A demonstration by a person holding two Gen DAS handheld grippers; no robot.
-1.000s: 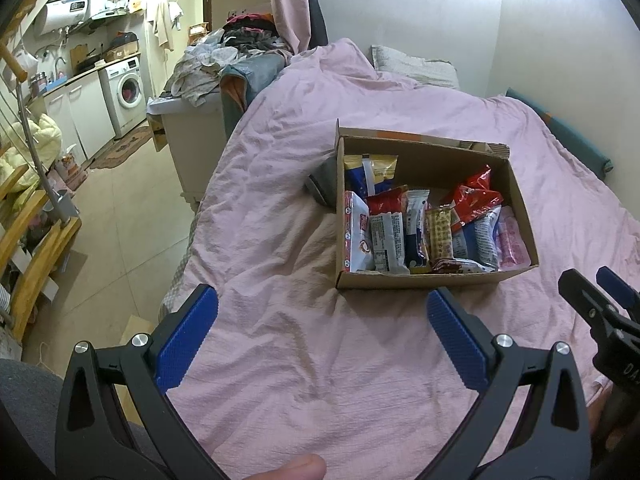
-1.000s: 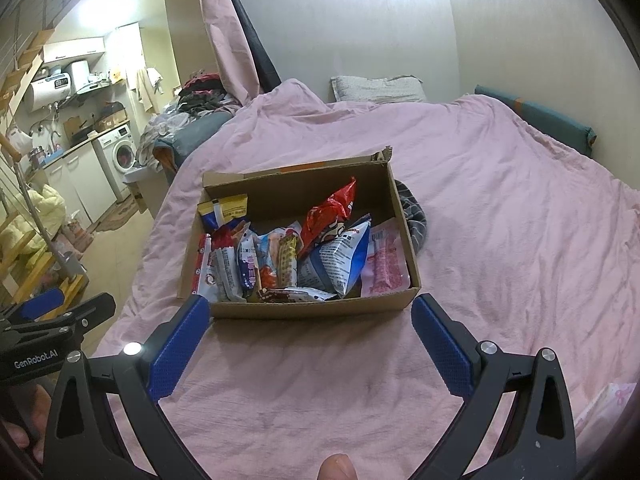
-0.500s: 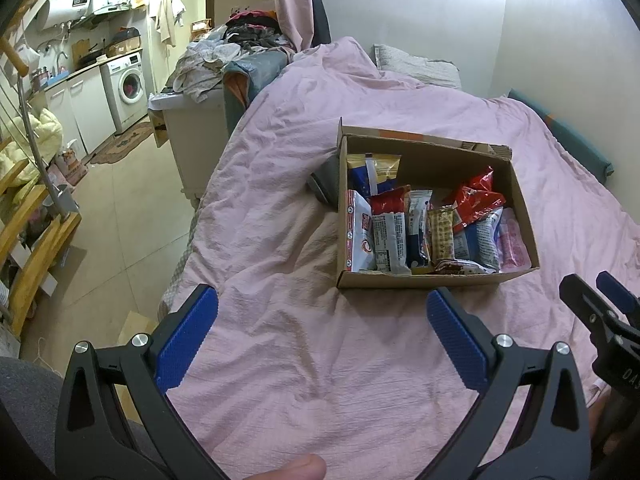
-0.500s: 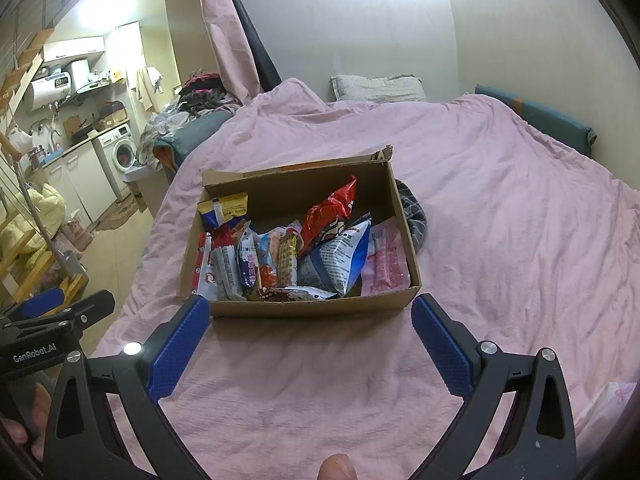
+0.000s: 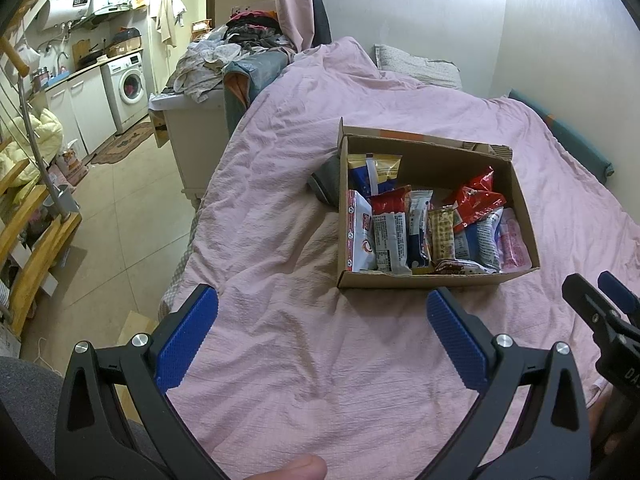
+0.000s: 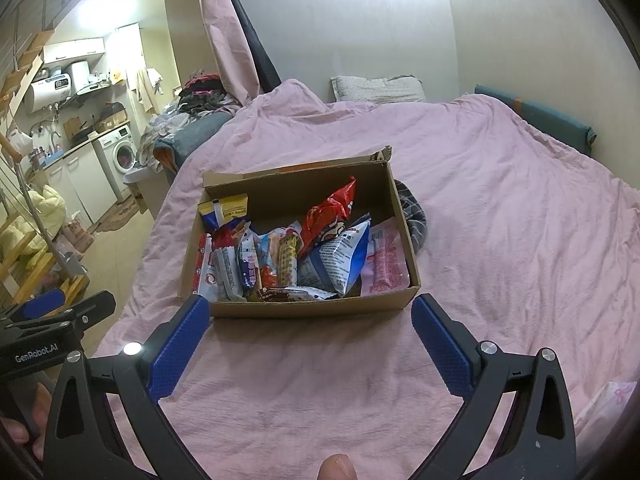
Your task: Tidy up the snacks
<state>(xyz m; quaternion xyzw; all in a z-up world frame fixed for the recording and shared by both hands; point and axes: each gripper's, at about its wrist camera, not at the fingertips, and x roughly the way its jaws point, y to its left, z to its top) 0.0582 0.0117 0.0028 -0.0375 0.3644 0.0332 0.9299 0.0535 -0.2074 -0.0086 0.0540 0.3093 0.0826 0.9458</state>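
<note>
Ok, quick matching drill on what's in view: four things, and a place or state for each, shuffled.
Things:
1. pink packet
2. red bag
3. yellow-topped packet
4. left claw

Places or states:
A. box's far-left corner
B. open, empty, above the blanket
C. flat along the box's right wall
D. sticking up mid-box

Pairs: 1-C, 2-D, 3-A, 4-B

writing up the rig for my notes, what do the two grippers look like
Both alike: black frames with triangular cut-outs and silver screws, two fingers each faced with ribbed blue pads. Left gripper, right gripper. White "GenRobot.AI" lettering shows on the left one's side, seen from the right wrist.
</note>
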